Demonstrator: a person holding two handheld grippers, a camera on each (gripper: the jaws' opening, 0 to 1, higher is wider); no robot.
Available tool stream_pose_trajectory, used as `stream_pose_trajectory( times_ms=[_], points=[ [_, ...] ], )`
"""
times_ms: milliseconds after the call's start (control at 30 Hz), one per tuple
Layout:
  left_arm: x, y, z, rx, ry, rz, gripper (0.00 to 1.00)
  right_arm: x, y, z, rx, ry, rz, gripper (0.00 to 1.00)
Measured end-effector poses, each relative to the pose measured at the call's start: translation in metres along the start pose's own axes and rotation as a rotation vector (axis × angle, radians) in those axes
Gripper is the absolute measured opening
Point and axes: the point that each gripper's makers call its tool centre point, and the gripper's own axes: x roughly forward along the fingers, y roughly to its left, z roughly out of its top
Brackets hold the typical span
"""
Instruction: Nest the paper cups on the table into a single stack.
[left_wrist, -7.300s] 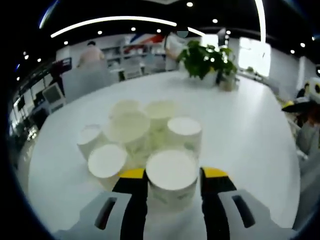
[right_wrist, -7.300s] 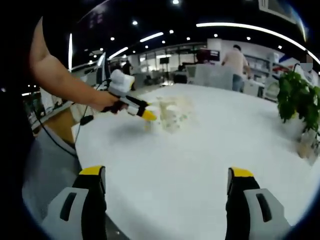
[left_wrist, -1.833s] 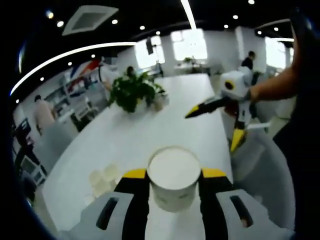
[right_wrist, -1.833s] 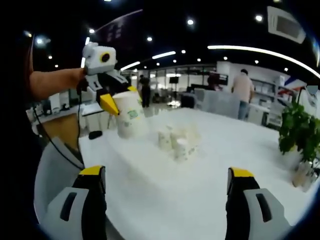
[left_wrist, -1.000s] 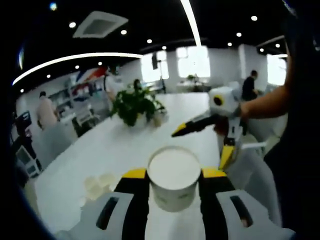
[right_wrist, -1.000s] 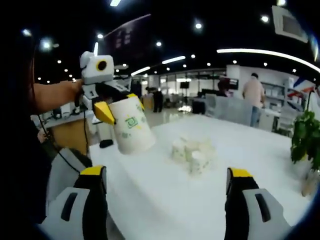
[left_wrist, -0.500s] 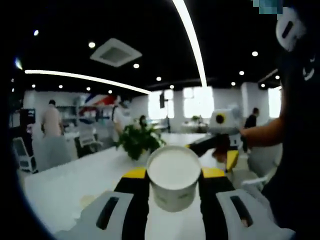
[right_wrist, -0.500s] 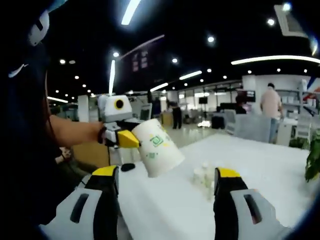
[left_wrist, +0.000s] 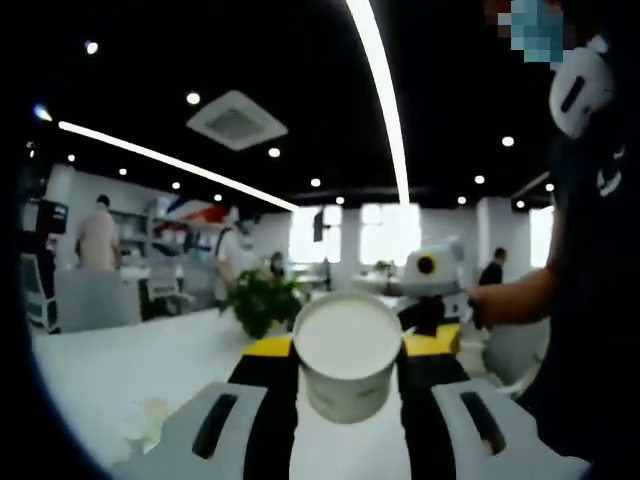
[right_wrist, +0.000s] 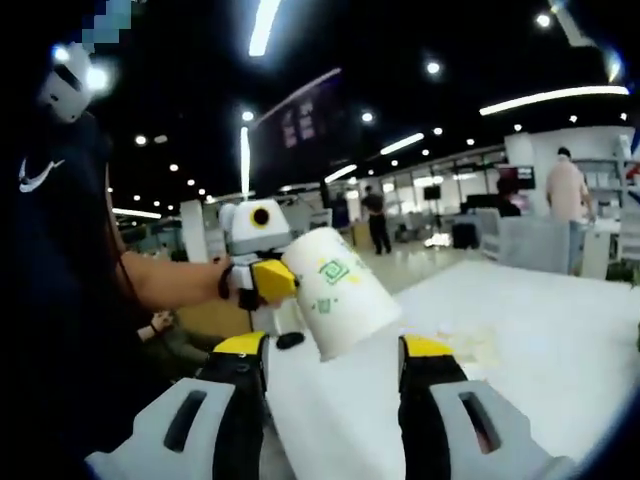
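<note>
potted plant (left_wrist: 259, 303), ceiling lights (left_wrist: 372, 60), white table (right_wrist: 560, 330)

We find little that can be read. The white paper cup with green print (right_wrist: 340, 290) carries a green square emblem and a few small green marks on its side in the right gripper view; they are too blurred for us to make out as letters. The person's dark shirt (right_wrist: 45, 260) bears a white swoosh mark on the chest, with no words. The dark hanging board (right_wrist: 305, 125) shows faint rows of signs that we cannot read.
</note>
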Motion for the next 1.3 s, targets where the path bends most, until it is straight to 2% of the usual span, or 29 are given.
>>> stream_pose_trajectory(
  times_ms=[233, 300, 367, 600, 733, 833, 1133, 1300],
  points=[
    [-0.009, -0.007, 0.002, -0.038, -0.007, -0.050, 0.37, 0.003, 0.011, 0.005, 0.043, -0.007, 0.053, 0.42],
    [-0.013, -0.009, 0.000, -0.039, 0.010, -0.069, 0.37, 0.002, 0.014, 0.006, 0.057, -0.010, 0.068, 0.39],
    [-0.017, -0.015, -0.007, -0.058, 0.053, -0.108, 0.37, 0.001, 0.017, 0.008, 0.082, -0.018, 0.092, 0.37],
    [-0.022, -0.020, -0.019, -0.028, 0.115, -0.135, 0.37, 0.003, 0.026, 0.012, 0.138, -0.030, 0.138, 0.33],
    [-0.021, -0.026, -0.026, -0.012, 0.146, -0.158, 0.37, 0.008, 0.034, 0.011, 0.137, -0.016, 0.170, 0.24],
    [-0.022, -0.028, -0.027, -0.014, 0.141, -0.172, 0.37, 0.008, 0.040, 0.011, 0.140, -0.008, 0.197, 0.16],
    [-0.025, -0.033, -0.033, 0.011, 0.158, -0.190, 0.37, 0.011, 0.051, 0.015, 0.150, -0.005, 0.262, 0.05],
    [-0.027, -0.027, -0.038, -0.008, 0.183, -0.152, 0.36, 0.014, 0.053, 0.015, 0.142, 0.006, 0.274, 0.02]
  ],
)
